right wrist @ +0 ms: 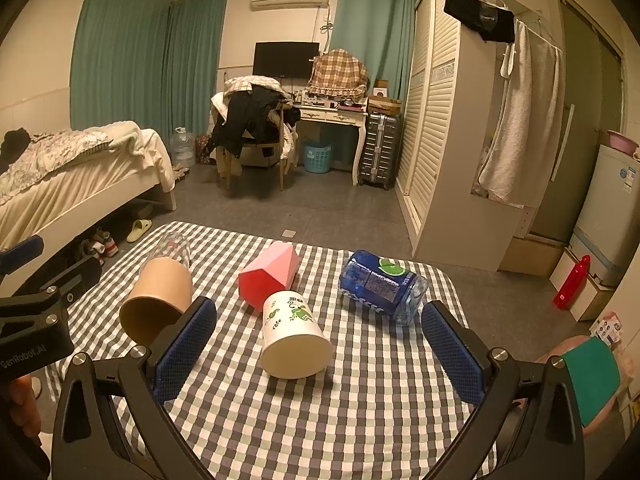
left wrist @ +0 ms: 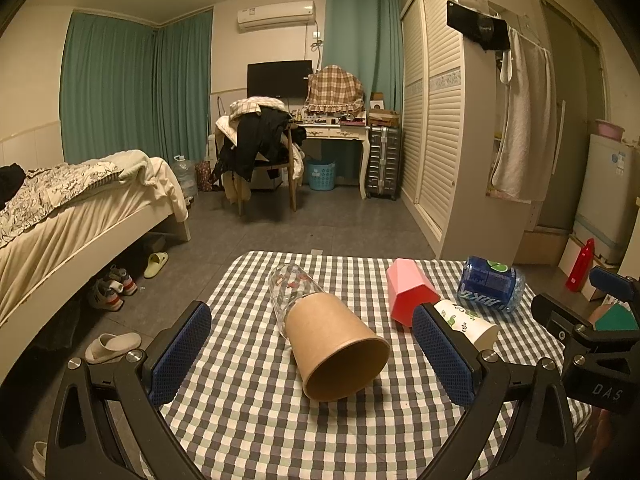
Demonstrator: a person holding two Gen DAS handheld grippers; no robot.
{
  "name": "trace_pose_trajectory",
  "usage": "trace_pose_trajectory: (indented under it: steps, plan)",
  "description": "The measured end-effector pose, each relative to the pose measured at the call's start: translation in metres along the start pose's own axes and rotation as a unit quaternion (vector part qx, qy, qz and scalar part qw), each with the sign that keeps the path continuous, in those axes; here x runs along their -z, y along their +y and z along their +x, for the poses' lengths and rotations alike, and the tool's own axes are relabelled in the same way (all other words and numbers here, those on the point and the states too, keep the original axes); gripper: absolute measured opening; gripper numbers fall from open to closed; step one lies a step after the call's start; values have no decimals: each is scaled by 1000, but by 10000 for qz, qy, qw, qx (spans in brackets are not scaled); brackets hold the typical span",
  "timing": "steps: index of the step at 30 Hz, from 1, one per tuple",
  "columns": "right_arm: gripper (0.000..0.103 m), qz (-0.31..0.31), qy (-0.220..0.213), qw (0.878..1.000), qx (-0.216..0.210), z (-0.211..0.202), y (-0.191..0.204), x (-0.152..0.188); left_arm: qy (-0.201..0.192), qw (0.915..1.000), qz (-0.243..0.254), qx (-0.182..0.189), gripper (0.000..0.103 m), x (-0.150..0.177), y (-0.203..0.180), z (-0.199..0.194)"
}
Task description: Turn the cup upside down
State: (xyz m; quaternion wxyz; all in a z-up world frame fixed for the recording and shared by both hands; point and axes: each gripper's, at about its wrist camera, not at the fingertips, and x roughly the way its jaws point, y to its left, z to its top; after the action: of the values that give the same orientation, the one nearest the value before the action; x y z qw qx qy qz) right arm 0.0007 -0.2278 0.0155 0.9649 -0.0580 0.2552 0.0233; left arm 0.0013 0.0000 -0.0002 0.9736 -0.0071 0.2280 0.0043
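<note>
Several cups lie on their sides on the checked tablecloth [left wrist: 248, 412]. A brown paper cup [left wrist: 334, 344] lies mouth toward me between the open fingers of my left gripper [left wrist: 316, 354], untouched. A clear glass [left wrist: 290, 284] lies behind it. A white paper cup with green print [right wrist: 294, 334] lies mouth toward me between the open fingers of my right gripper [right wrist: 320, 350], untouched. A pink faceted cup [right wrist: 270, 276] and a blue plastic cup [right wrist: 380, 286] lie farther back. The brown cup [right wrist: 156, 302] also shows at the left in the right wrist view.
The table's far edge [right wrist: 280, 236] drops to a grey floor. A bed [left wrist: 80, 216] stands at the left with shoes beneath. A wardrobe [left wrist: 444, 120] stands at the right. A red bottle [right wrist: 570, 282] stands on the floor.
</note>
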Motion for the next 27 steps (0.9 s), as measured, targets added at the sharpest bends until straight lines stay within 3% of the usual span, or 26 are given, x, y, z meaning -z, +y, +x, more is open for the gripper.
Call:
trace_pose_trajectory:
  steps: [27]
  plan:
    - [103,-1,31,10000,-14,1,-1,-2,11,10000,12,-8,103,0,2,2]
